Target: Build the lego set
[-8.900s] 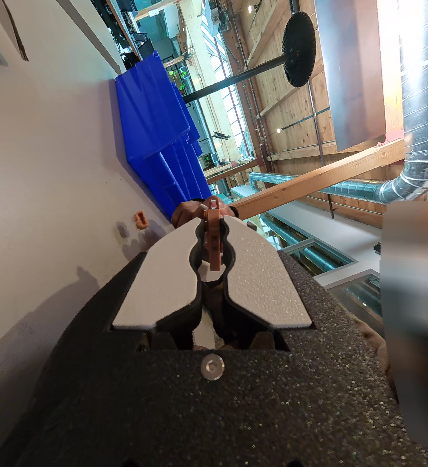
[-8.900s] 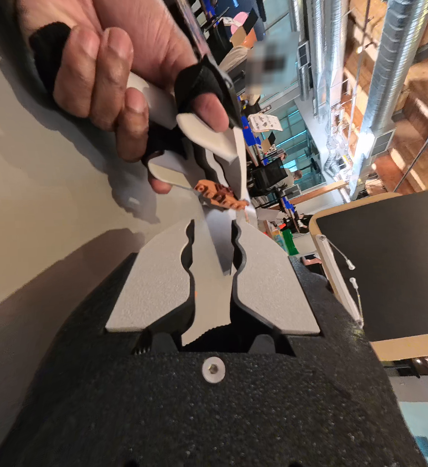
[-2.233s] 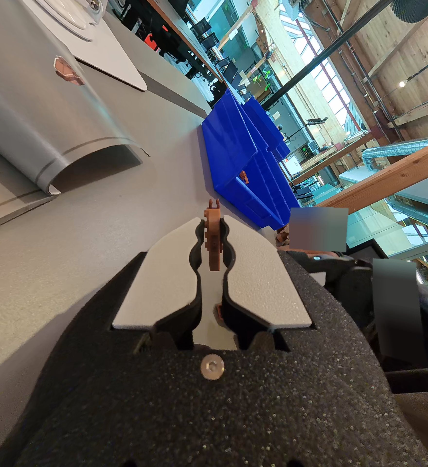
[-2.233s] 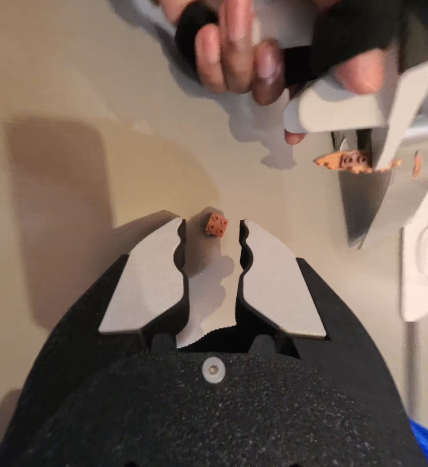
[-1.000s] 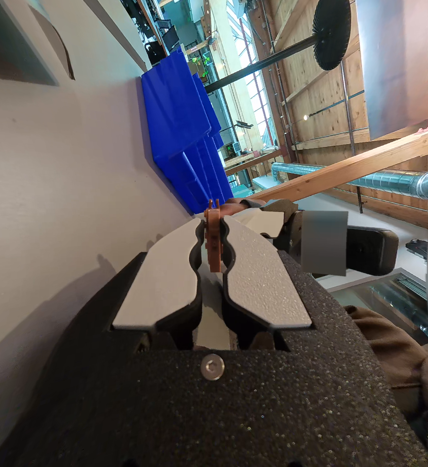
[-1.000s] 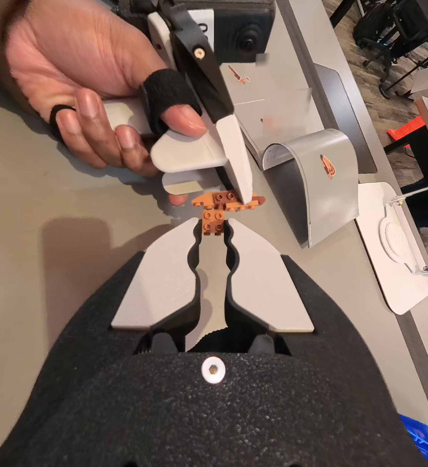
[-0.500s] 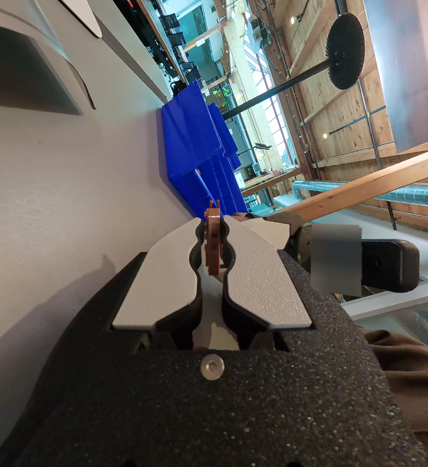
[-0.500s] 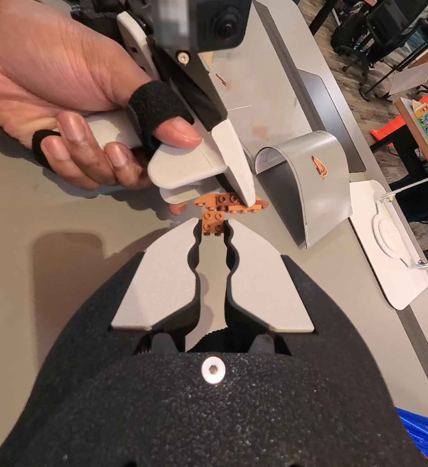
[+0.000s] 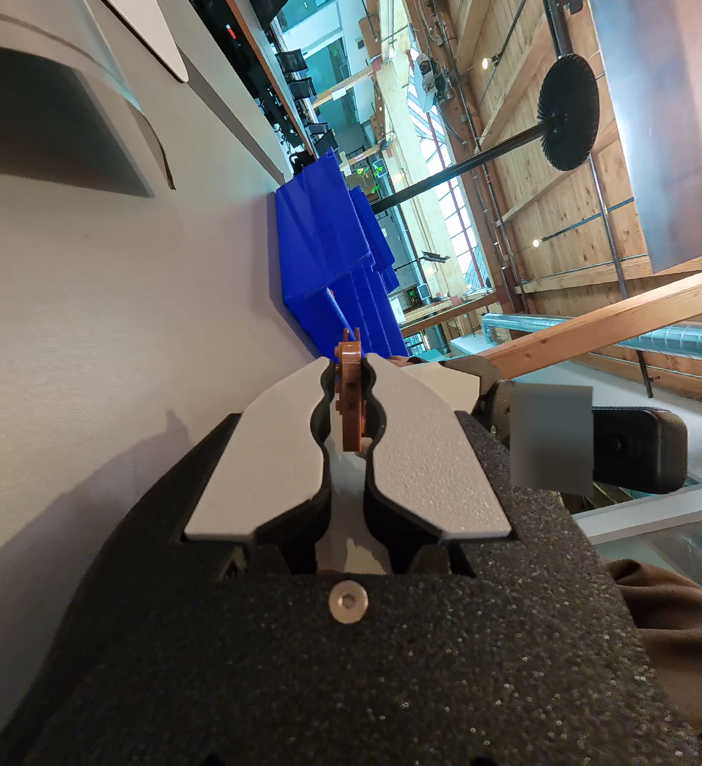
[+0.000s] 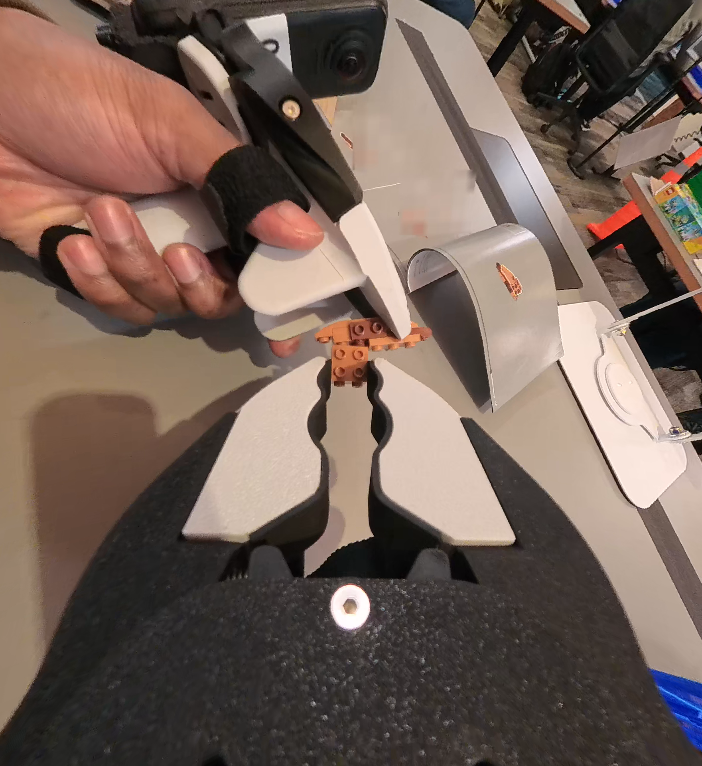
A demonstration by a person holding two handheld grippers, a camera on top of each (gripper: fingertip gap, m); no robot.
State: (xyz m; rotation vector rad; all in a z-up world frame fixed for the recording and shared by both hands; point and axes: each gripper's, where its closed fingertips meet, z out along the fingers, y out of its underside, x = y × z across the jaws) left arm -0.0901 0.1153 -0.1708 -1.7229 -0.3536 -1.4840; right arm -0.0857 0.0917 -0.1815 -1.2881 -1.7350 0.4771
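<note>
I'm joining parts: my right gripper [image 10: 349, 373] pinches a small orange plate [image 10: 348, 364] at frame centre, touching the brown assembly [image 10: 372, 333] clamped in my left gripper [image 9: 351, 364]. Next, I judge, press squarely.

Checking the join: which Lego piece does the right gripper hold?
The small square orange plate, pinched at the right gripper tips; the longer brown assembly sits in the left gripper.

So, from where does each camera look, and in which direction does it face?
Left wrist view: on the left gripper, tilted along the table toward the blue bin; its fingers clamp the brown assembly.
Right wrist view: on the right gripper, facing down; it holds the small plate; a hand shows.
Shared: assembly, left gripper.
</note>
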